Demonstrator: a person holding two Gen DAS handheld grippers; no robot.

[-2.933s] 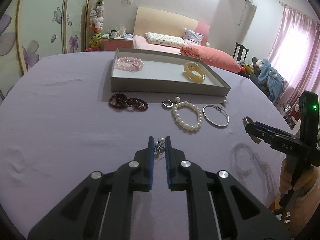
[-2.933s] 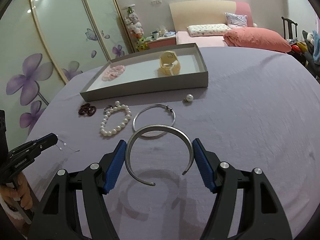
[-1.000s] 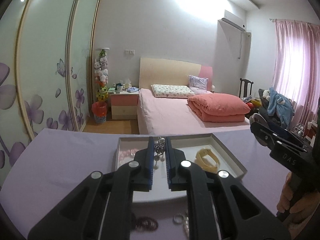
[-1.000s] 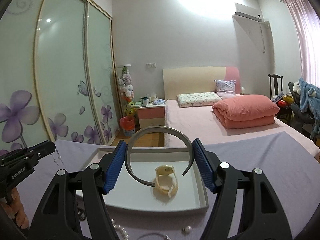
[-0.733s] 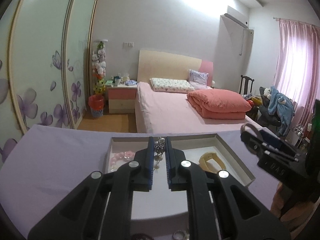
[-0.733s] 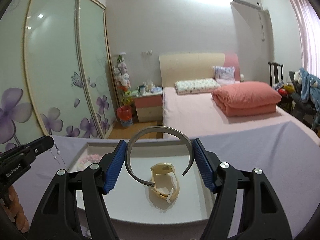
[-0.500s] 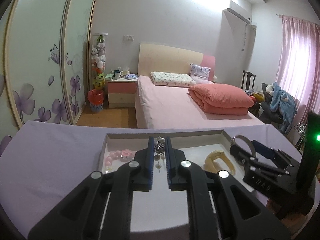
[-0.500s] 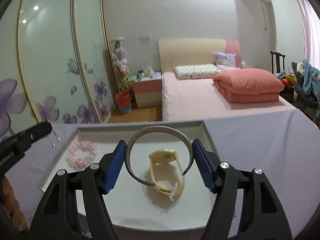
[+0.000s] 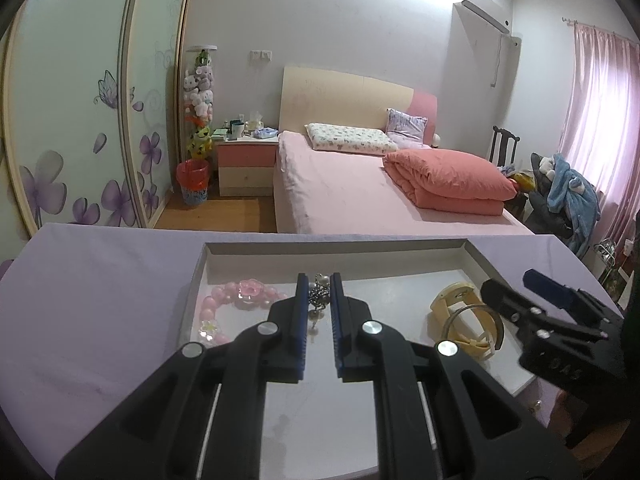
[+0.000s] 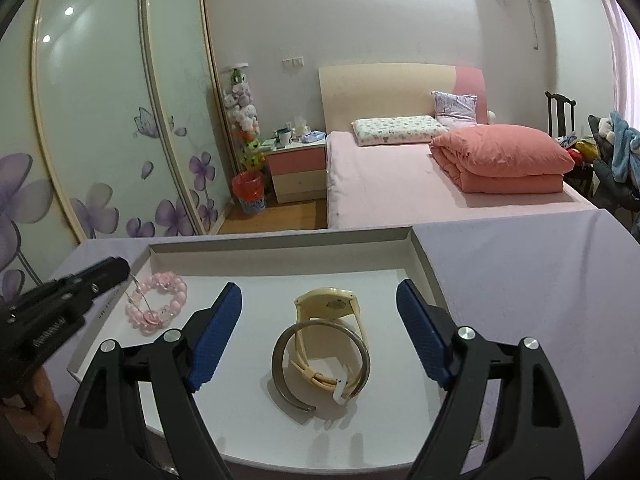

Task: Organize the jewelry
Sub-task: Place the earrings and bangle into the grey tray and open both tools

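My left gripper (image 9: pixel 319 285) is shut on a small silver chain piece (image 9: pixel 318 301) that hangs between its pads over the shallow grey tray (image 9: pixel 336 245). My right gripper (image 10: pixel 320 302) is open and empty above the tray (image 10: pixel 280 242). The silver cuff bangle (image 10: pixel 320 364) lies in the tray across the cream watch (image 10: pixel 326 308). A pink bead bracelet (image 10: pixel 156 298) lies at the tray's left. In the left wrist view the pink bracelet (image 9: pixel 230 304) is left of my fingers, the watch and bangle (image 9: pixel 466 320) right, beside the right gripper (image 9: pixel 516 296).
The tray sits on a table with a lilac cloth (image 9: pixel 100 280). Behind the table stand a pink bed (image 10: pixel 420 176), a nightstand (image 10: pixel 298 168) and sliding wardrobe doors (image 10: pixel 100 120). The left gripper (image 10: pixel 116 270) shows at the left in the right wrist view.
My right gripper has opened and let go of the silver bangle, which now lies on the watch in the tray. Both grippers have come lower over the tray.
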